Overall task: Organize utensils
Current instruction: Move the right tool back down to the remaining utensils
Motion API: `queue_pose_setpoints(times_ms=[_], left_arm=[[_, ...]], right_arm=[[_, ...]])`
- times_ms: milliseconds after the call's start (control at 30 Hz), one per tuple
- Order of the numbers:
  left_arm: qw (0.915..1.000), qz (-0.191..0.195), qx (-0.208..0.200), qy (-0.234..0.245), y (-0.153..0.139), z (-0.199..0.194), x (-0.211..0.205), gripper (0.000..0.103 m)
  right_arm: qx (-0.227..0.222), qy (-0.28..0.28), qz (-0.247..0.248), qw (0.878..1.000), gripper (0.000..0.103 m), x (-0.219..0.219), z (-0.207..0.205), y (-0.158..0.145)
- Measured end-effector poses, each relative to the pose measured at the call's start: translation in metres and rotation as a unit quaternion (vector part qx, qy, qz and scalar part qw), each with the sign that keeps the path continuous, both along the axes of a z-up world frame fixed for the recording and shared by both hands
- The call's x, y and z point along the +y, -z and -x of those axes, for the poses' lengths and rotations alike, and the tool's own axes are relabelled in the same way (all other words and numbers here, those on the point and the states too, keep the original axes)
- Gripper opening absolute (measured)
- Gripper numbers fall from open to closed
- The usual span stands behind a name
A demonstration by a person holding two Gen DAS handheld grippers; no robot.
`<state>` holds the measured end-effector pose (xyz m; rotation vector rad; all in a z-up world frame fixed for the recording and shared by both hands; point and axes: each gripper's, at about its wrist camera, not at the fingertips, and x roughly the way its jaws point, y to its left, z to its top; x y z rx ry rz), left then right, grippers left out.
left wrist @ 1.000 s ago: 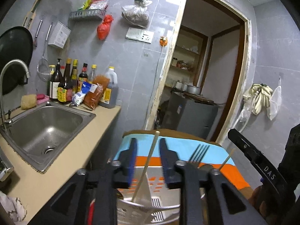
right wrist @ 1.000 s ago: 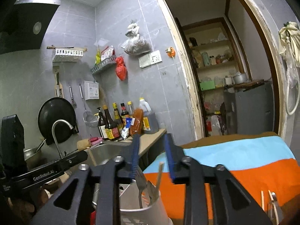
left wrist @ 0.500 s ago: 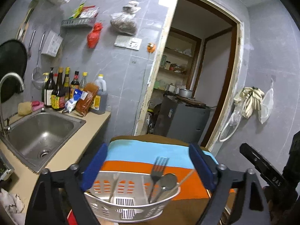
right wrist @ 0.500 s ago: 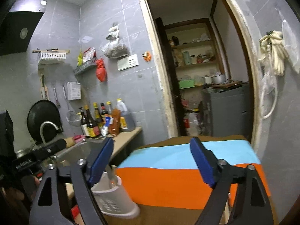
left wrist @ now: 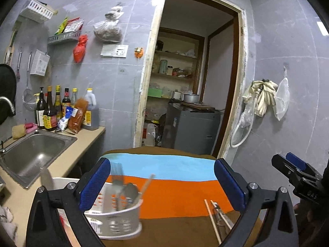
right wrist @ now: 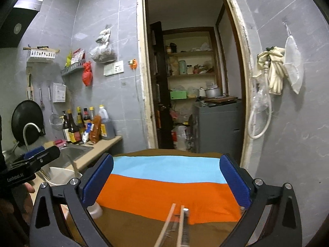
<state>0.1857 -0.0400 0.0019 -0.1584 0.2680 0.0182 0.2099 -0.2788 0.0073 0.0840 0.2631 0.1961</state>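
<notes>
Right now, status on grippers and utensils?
Left gripper and right gripper opening, nothing between pads. Fork and spoon in white basket. Chopsticks loose on striped cloth. Nothing in the way.

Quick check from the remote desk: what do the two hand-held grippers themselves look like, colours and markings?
Both match. The left hand-held gripper and right hand-held gripper have black angular frames with triangular cut-outs, silver screws and blue textured pads. White lettering runs along each body's side, seen from the other camera; it is too small to read reliably.
</notes>
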Motion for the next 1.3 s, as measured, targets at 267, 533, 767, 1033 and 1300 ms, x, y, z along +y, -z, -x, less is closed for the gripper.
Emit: queue_pose_setpoints(times_ms=[267, 533, 767, 1033, 1300], left_arm=[[0.9996, -0.005, 0.026, 0.008, 0.025, -0.018, -0.05, 0.102], [0.9964, -0.002, 0.082, 0.021, 0.065, -0.049, -0.08, 0.102], [0.9896, -0.005, 0.14, 0.032, 0.1, -0.076, -0.093, 0.101], [0.9739, 0.013, 0.214, 0.074, 0.137, -0.104, -0.1, 0.093], [0.9546, 0.002, 0.286, 0.083, 0.166, -0.129, -0.111, 0.078]], right_arm=[[0.036, 0.009, 0.0, 0.999, 0.101, -0.051, -0.013, 0.025], [0.092, 0.001, -0.008, 0.996, 0.101, -0.089, -0.036, 0.068], [0.154, -0.021, -0.035, 0.987, 0.101, -0.1, -0.06, 0.12], [0.229, -0.053, -0.076, 0.969, 0.09, -0.096, -0.088, 0.185], [0.269, -0.075, -0.087, 0.956, 0.076, -0.086, -0.095, 0.218]])
